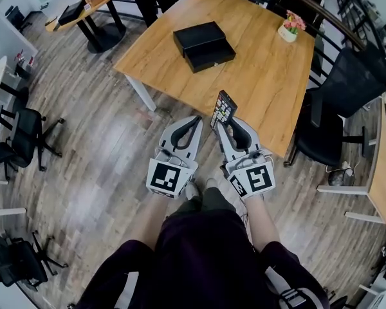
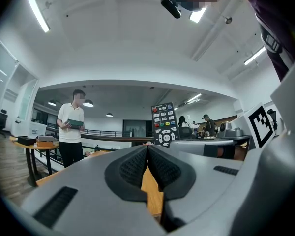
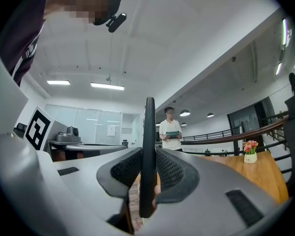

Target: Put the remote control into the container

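A black remote control (image 1: pixel 223 109) with coloured buttons stands upright, and my right gripper (image 1: pixel 227 125) is shut on its lower end, just off the near edge of the wooden table (image 1: pixel 270 76). In the right gripper view the remote (image 3: pixel 148 151) shows edge-on, pinched between both pads (image 3: pixel 169 171). My left gripper (image 1: pixel 193 121) hovers beside it on the left, shut with nothing in it; its pads (image 2: pixel 137 167) touch each other. From there the remote (image 2: pixel 163 124) faces me with its buttons. The black container (image 1: pixel 204 46) lies open in two parts on the table's far side.
A small flower pot (image 1: pixel 291 27) stands at the table's far right corner. Black office chairs (image 1: pixel 338 108) crowd the table's right side. A person in a white shirt (image 2: pixel 71 127) stands beyond the table with a tablet. Wooden floor lies to the left of me.
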Available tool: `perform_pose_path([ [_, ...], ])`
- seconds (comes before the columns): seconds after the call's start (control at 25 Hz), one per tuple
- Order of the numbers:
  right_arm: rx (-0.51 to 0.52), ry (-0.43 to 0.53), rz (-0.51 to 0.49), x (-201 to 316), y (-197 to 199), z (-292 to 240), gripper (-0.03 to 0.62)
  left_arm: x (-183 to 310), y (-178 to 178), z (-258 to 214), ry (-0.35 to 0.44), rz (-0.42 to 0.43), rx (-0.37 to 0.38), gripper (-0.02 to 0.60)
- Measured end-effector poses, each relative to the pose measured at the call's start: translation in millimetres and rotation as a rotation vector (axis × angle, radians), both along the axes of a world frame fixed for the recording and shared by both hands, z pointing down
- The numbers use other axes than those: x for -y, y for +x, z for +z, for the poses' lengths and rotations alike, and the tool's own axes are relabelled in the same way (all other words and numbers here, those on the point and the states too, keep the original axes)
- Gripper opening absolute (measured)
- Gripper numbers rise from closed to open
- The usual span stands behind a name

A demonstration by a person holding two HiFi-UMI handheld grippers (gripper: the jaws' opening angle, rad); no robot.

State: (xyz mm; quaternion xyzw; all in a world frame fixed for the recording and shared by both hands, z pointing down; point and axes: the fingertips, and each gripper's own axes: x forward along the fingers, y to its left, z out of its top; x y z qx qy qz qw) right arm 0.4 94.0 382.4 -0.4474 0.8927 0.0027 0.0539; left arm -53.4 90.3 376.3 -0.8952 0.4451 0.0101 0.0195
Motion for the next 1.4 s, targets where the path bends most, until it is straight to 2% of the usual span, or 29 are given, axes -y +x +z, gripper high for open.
perform_pose_path([
  [0.56, -0.004, 0.000, -0.004, 81.0, -18.6, -3.2, 0.104, 75.5, -18.1, 4.0, -0.031, -0.006, 0.010, 0.012],
  [0.76, -0.002, -0.001, -0.008, 118.4, -16.8, -4.6, 0.104, 114.5, -15.8, -4.5, 0.009, -0.021, -0.050, 0.012],
  [0.92, -0.001, -0.009, -0.019, 147.7, -15.2, -2.5, 0.104, 141.8, -14.6, 7.7, -0.039, -0.025, 0.005, 0.012],
  [1.2, 0.009, -0.012, -0.041, 198.4, -0.9, -1.4, 0.104, 194.7, 4.0, -2.3, 0.002, -0.050, -0.041, 0.012],
  [1.4, 0.019, -0.009, -0.056, 231.1, 9.1, -10.9, 0.104, 222.9, 14.1, -3.1, -0.046, -0.058, 0.026, 0.012],
])
